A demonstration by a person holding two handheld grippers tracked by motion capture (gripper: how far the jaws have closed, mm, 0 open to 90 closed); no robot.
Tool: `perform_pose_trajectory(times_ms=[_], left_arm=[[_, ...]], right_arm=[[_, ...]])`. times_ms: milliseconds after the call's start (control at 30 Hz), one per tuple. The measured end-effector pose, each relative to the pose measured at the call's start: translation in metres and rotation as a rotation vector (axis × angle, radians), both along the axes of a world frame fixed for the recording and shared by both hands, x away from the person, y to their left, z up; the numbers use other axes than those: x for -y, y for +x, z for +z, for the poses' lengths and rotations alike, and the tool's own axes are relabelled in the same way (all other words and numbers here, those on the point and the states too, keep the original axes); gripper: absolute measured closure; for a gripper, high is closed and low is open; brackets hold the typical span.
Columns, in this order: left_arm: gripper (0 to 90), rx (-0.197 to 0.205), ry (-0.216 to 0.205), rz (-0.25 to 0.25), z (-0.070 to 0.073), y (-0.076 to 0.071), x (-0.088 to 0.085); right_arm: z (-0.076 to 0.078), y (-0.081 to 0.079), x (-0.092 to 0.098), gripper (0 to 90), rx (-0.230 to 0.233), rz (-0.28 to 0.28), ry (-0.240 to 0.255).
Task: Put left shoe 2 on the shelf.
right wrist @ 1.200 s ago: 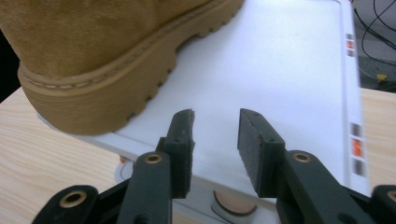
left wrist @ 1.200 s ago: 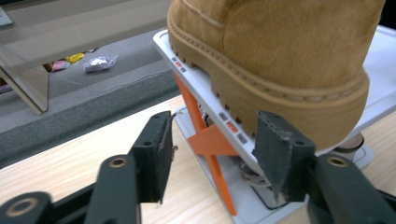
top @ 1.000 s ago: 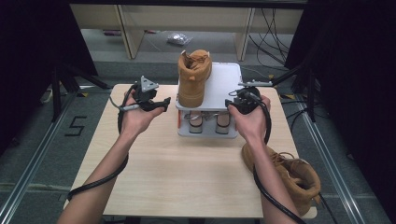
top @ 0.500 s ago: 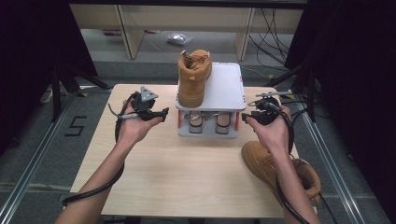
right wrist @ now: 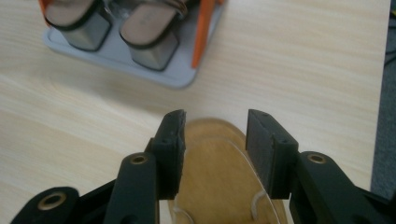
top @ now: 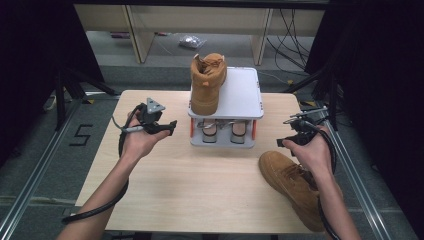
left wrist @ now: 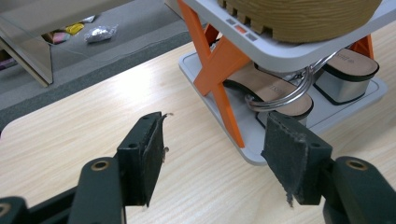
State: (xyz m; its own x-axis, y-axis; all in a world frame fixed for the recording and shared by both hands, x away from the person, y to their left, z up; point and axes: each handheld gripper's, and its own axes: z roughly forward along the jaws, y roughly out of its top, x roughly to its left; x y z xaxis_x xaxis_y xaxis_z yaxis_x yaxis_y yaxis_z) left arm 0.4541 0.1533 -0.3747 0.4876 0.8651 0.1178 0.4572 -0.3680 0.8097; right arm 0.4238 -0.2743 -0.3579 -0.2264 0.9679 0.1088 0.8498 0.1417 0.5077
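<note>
Looking down from the high view: left gripper held over the table left of the two-tier rack, jaws apart, nothing between them; right gripper at the table's right edge, just above the toe of the loose tan boot lying on its side at the near right; second tan boot upright on the rack's top shelf, left half; pair of heeled sandals on the lower tray. Left gripper view: jaws spread wide and empty over bare wood, rack corner with orange legs just ahead, sandals underneath. Right gripper view: jaws parted, just opened further, hanging above the boot's toe, not pressing it; rack tray farther ahead.
</note>
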Motion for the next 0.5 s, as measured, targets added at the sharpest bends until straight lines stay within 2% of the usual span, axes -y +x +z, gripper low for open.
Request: perform_pose_trajectory(times_ms=[67,100,167,200,267,333,367,400,467,500], left_arm=[[37.3,0.002,0.006,0.009,0.000,0.000,-0.001],[37.3,0.003,0.003,0.009,-0.001,0.001,-0.001],[37.3,-0.007,-0.003,0.004,-0.003,0.001,-0.001],[37.3,-0.008,-0.009,0.003,-0.003,0.002,-0.002],[37.3,-0.013,-0.019,0.009,-0.006,0.001,-0.002],[37.3,-0.016,-0.023,0.004,-0.010,0.000,-0.004],[37.3,-0.018,-0.019,0.012,-0.011,-0.001,-0.005],[37.3,-0.022,-0.015,0.013,-0.012,-0.003,-0.006],[37.3,-0.026,-0.024,0.017,-0.015,-0.005,-0.009],[37.3,-0.027,-0.018,0.016,-0.016,-0.006,-0.010]], right_arm=[[-0.003,0.000,0.009,58.0,-0.008,0.034,-0.036],[-0.004,-0.002,0.013,58.0,-0.013,0.046,-0.032],[-0.006,-0.003,0.020,58.1,-0.031,0.033,-0.043],[-0.005,-0.006,0.022,58.2,-0.049,0.004,-0.025],[-0.006,-0.007,0.031,58.3,-0.041,0.032,-0.048],[-0.007,-0.010,0.037,58.6,-0.054,0.015,-0.060],[-0.007,-0.012,0.041,58.8,-0.050,0.028,-0.068],[-0.008,-0.013,0.043,58.9,-0.070,0.002,-0.070],[-0.009,-0.017,0.051,59.1,-0.072,0.017,-0.082],[-0.008,-0.018,0.052,59.1,-0.084,0.004,-0.081]])
